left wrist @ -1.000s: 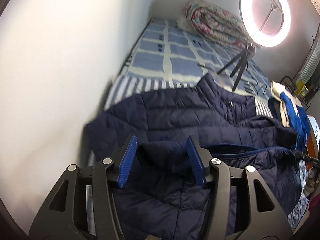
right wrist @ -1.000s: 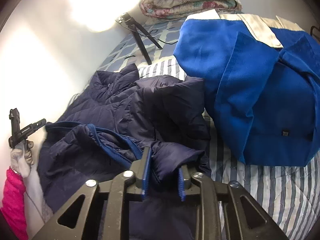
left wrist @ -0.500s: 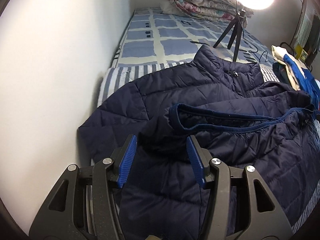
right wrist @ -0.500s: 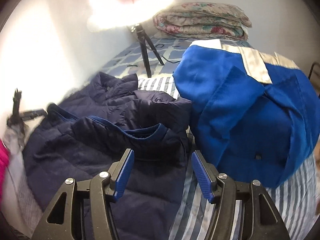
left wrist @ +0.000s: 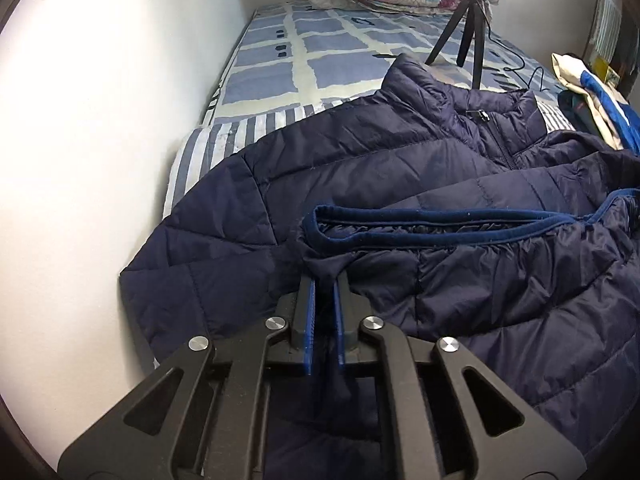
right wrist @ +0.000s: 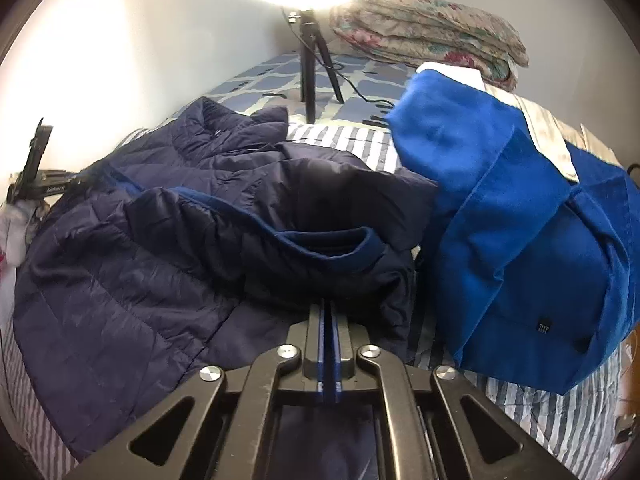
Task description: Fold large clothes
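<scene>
Bed: striped sheet (left wrist: pixel 224 148), wall on left, ring-light tripod (left wrist: pixel 466 26) far.
Jacket (left wrist: pixel 400 168): navy puffer spread on bed, collar far, hem near; long axis near-to-far.
Change: both tools were apart half a second ago, now closed.
Left tool (left wrist: pixel 325 292): clamped on hem fold.
Right tool (right wrist: pixel 329 312): pads together at hem edge; whether fabric is caught, can't tell.
Meaning: looks ready to lift hem toward collar.
Blue garment (right wrist: pixel 520 232): right, just beside the jacket.

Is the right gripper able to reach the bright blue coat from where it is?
Probably yes, but not right away. The blue coat lies just beside the right gripper with nothing between them, yet its jaws are shut on the navy puffer jacket.
</scene>
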